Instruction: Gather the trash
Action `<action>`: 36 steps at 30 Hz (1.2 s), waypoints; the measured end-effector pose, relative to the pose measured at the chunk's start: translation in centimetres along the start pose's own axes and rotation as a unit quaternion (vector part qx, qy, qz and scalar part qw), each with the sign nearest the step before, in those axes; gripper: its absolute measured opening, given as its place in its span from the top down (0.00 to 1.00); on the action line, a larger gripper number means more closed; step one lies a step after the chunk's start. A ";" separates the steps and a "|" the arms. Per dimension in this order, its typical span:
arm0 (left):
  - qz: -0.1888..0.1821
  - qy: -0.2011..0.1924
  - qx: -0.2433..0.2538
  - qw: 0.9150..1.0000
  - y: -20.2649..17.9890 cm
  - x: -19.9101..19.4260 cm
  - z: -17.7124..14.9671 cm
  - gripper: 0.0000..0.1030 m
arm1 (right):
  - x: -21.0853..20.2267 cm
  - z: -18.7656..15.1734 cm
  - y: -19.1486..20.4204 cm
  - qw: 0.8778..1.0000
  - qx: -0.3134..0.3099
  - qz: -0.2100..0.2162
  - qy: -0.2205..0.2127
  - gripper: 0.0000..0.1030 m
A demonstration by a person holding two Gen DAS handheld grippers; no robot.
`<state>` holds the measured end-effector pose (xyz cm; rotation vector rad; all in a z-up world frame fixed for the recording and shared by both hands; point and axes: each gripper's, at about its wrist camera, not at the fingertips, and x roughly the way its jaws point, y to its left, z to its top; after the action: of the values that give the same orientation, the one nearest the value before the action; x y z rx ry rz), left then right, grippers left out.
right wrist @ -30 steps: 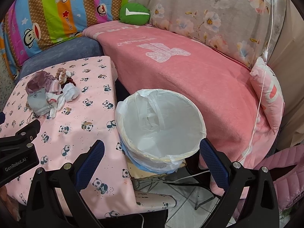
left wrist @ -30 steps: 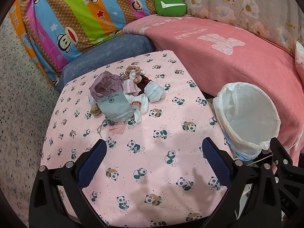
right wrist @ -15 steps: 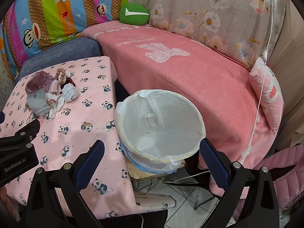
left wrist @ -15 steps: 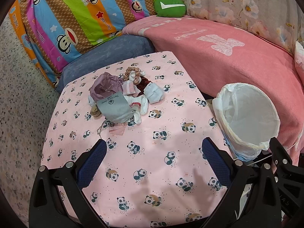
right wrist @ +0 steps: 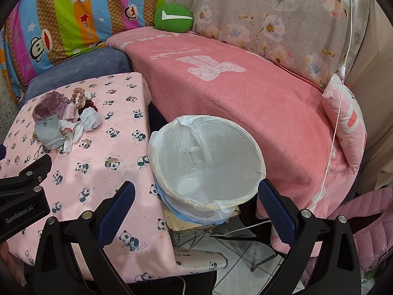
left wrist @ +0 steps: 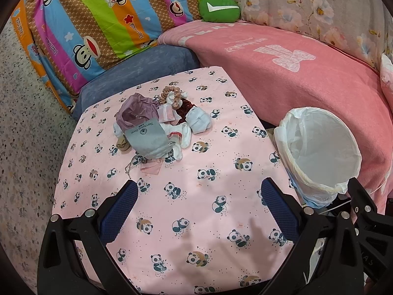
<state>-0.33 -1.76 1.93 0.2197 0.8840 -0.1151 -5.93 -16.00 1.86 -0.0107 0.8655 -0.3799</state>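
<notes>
A heap of trash [left wrist: 157,125] lies on the far half of the panda-print table [left wrist: 186,211]: a grey pouch, purple wrapper, crumpled white tissues, hair scrunchies and a small pink scrap. The same trash heap [right wrist: 63,120] shows at the left of the right wrist view. A white-lined waste bin [left wrist: 321,152] stands off the table's right edge. My left gripper [left wrist: 200,196] hangs open over the table's near half, short of the heap. My right gripper [right wrist: 196,196] is open above the near rim of the bin [right wrist: 208,162], nothing between its fingers.
A pink blanket [right wrist: 233,91] covers the sofa behind the bin, with a green cushion [right wrist: 173,18], striped monkey-print cushion [left wrist: 98,19] and a blue seat [left wrist: 137,71] behind the table. A white cable [right wrist: 339,113] hangs at the right over a pink pillow. Cables lie on the tiled floor below the bin.
Both views have shifted only slightly; the heap sits a touch farther up in the left wrist view. Both grippers stay open and nothing was taken hold of.
</notes>
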 end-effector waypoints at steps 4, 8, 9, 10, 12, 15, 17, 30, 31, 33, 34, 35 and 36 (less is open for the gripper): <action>0.000 0.000 0.000 1.000 0.0 0.0 0.0 0.07 | 0.0 0.0 0.0 1.000 0.000 0.000 0.000 0.05; -0.001 0.000 0.000 1.000 -0.1 0.0 0.2 0.07 | 0.0 0.0 0.1 1.000 0.000 0.000 0.000 0.05; -0.001 0.001 0.000 1.000 -0.1 0.0 0.1 0.07 | 0.0 0.0 0.0 1.000 0.000 -0.001 0.000 0.05; -0.001 0.001 0.000 1.000 -0.1 0.0 0.1 0.07 | 0.0 0.0 0.0 1.000 0.000 -0.001 0.000 0.05; -0.001 0.001 0.000 1.000 -0.1 0.0 0.1 0.07 | 0.0 0.0 0.0 1.000 0.000 -0.001 0.000 0.05; -0.003 -0.001 0.000 1.000 -0.2 0.1 0.2 0.07 | 0.0 0.1 -0.1 1.000 0.002 -0.003 0.000 0.05; -0.005 -0.001 -0.001 1.000 -0.2 0.3 0.1 0.07 | 0.0 0.0 -0.1 1.000 0.002 -0.005 0.000 0.05; -0.028 0.000 -0.010 1.000 1.6 1.6 -0.1 0.07 | 0.2 0.2 1.8 1.000 0.001 -0.003 0.000 0.05; -0.027 0.001 -0.011 1.000 1.8 1.7 -0.2 0.07 | 0.2 0.2 2.1 1.000 0.002 0.000 -0.001 0.05; -0.025 0.002 -0.013 1.000 2.2 2.1 -0.2 0.07 | 0.3 0.3 2.6 1.000 0.004 0.005 -0.005 0.05; -0.026 0.001 -0.015 1.000 2.5 2.2 -0.2 0.07 | 0.3 0.4 2.8 1.000 0.005 0.007 -0.007 0.05; -0.028 0.000 -0.016 0.999 2.8 2.4 -0.2 0.07 | 0.3 0.5 3.0 1.000 0.007 0.008 -0.008 0.05; -0.027 -0.001 -0.019 0.999 3.2 2.6 -0.2 0.07 | 0.4 0.6 3.4 1.000 0.008 0.011 -0.009 0.05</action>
<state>1.77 1.39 0.26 0.1607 0.8895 -0.1491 -4.17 -13.08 1.38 0.0096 0.8441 -0.3665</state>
